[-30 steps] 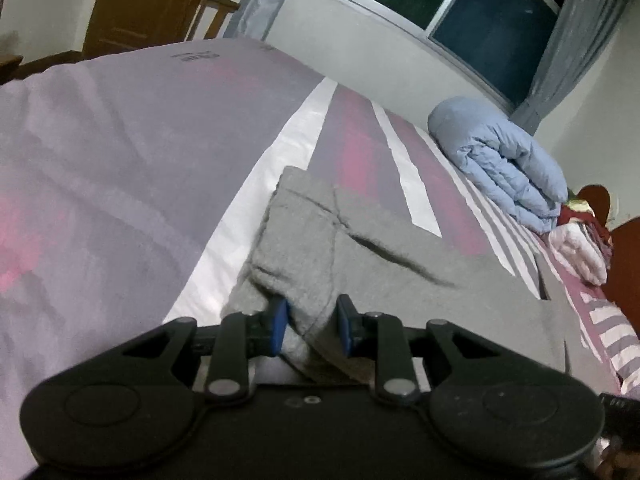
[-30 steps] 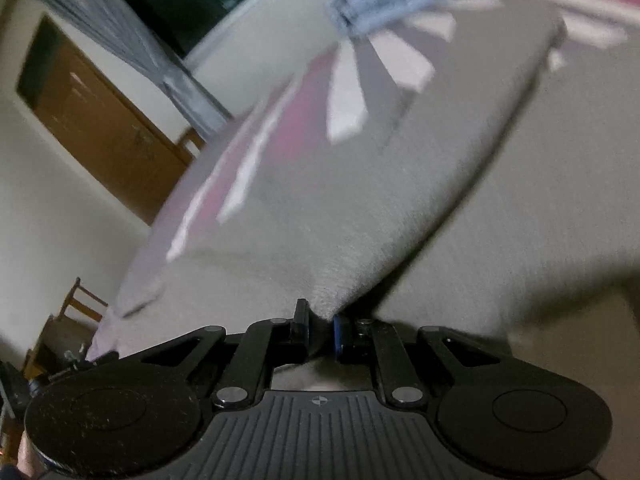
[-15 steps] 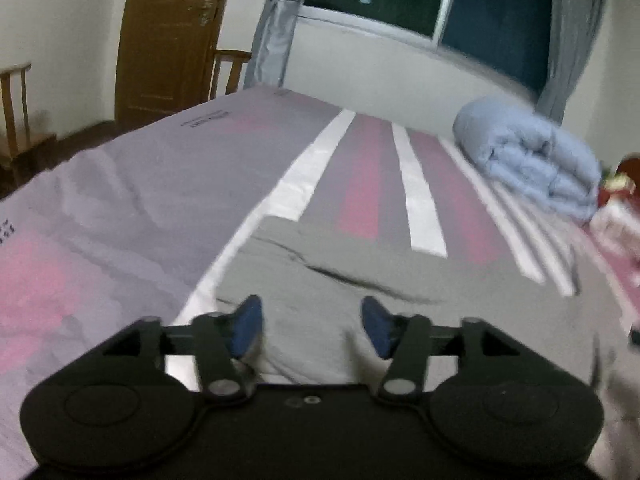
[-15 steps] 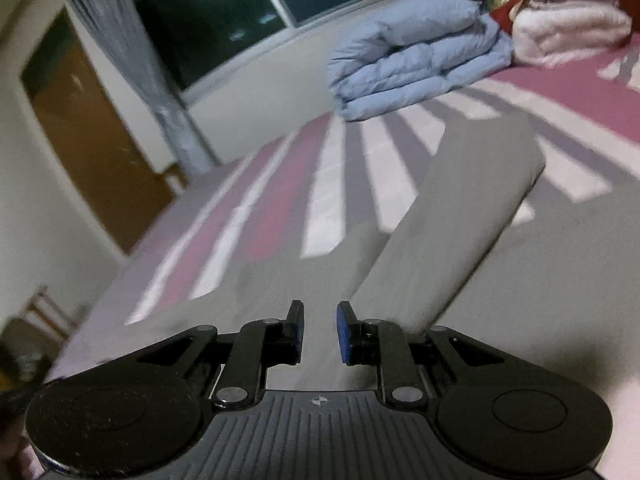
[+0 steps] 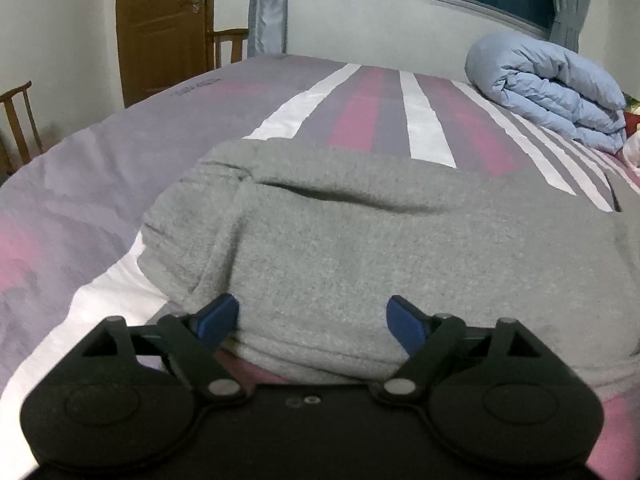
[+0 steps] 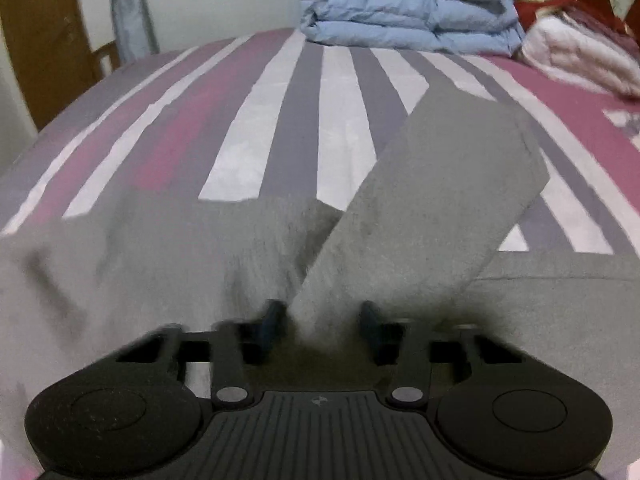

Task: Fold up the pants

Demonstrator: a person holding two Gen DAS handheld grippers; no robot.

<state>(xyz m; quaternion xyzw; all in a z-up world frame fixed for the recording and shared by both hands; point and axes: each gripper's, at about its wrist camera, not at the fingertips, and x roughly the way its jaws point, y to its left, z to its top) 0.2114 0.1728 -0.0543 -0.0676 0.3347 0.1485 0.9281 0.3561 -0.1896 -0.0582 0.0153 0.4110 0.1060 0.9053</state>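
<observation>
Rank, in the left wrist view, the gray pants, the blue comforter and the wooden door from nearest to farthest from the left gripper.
1. Gray pants: right at the open left gripper, spread ahead of its fingertips.
2. Blue comforter: far right on the striped bed.
3. Wooden door: beyond the bed, upper left.

Left tongs (image 5: pixel 313 322) and right tongs (image 6: pixel 320 326) both gape wide, gripping nothing.

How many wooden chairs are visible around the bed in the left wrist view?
2. One chair stands at the far left edge beside the bed; another chair stands by the door, beyond the bed's far corner. Both are partly cut off, and others may be hidden.
</observation>
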